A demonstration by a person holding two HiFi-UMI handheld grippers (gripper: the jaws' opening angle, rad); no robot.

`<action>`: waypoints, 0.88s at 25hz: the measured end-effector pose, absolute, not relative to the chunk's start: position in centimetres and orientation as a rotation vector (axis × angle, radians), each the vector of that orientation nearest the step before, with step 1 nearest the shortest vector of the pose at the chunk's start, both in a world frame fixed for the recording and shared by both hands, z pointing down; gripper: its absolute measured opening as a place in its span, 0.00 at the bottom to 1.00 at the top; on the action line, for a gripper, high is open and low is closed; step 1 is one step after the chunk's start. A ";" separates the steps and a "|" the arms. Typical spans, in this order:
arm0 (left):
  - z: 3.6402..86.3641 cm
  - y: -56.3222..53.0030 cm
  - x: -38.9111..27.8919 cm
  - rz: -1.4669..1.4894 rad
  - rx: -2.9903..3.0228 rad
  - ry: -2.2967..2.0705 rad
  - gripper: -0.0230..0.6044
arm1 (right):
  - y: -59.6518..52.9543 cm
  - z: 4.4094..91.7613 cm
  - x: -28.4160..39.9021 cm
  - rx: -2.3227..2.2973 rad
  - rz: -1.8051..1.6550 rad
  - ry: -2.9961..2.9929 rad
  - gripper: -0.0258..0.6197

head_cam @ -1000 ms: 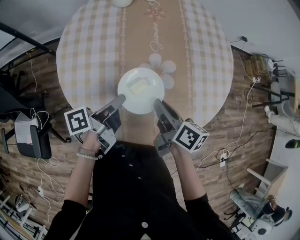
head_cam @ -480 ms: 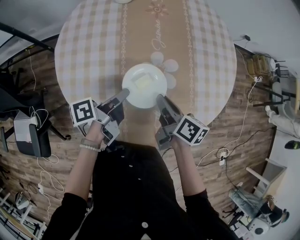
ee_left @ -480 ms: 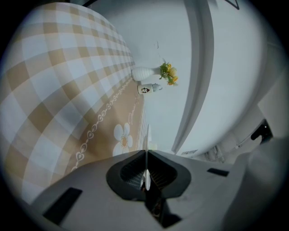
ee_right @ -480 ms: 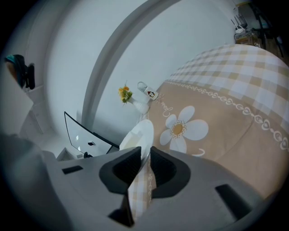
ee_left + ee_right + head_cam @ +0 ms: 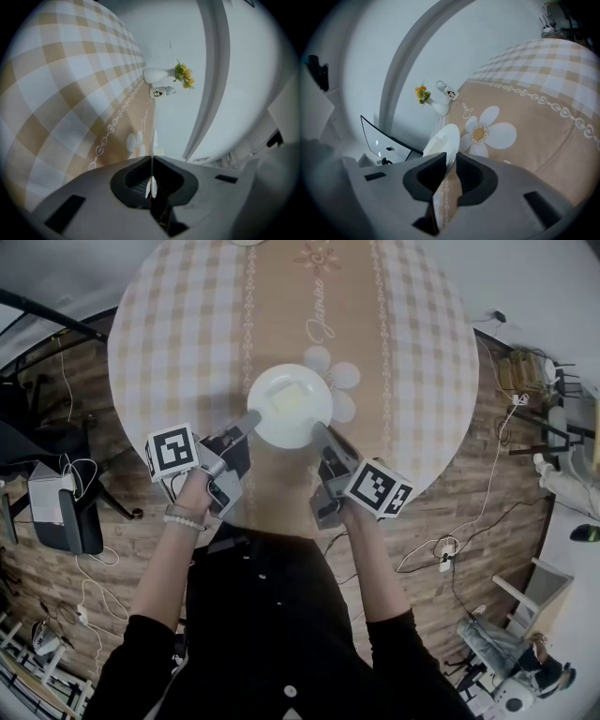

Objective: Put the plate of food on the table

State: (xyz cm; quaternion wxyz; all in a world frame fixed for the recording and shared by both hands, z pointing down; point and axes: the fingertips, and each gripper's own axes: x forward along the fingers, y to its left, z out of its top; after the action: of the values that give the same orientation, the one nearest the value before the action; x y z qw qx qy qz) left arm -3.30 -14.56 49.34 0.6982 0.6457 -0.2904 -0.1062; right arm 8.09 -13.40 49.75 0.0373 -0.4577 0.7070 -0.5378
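White plate point(image 5: 281, 432) between left hand-held gripper point(image 5: 252, 417) and right hand-held gripper point(image 5: 318, 430)

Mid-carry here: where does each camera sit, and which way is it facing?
Head view: on the person's head, looking steeply down at the table and plate; both forearms, left gripper and right gripper show.
Left gripper view: rides the left gripper, faces across the table toward a flower vase; its jaws pinch the plate's rim.
Right gripper view: rides the right gripper, faces over the plate toward that vase; its jaws grip the rim.
Both gripper views share plate and vase.
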 end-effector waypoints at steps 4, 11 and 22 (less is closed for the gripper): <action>50.5 -15.2 -3.3 -0.235 1.415 -0.654 0.05 | -14.1 50.9 8.1 -1.409 -1.674 2.165 0.11; 52.7 -16.0 -3.0 -0.220 1.378 -0.668 0.05 | -14.9 52.9 8.4 -1.425 -1.724 2.162 0.11; 54.5 -17.1 -2.7 -0.205 1.397 -0.673 0.05 | -15.5 54.9 8.6 -1.467 -1.784 2.146 0.11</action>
State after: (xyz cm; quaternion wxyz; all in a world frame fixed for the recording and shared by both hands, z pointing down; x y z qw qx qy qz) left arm -2.72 -17.12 54.52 0.7095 0.6293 -0.3034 -0.0924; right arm 8.61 -15.49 54.93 -0.0056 -0.4654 0.6805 -0.5659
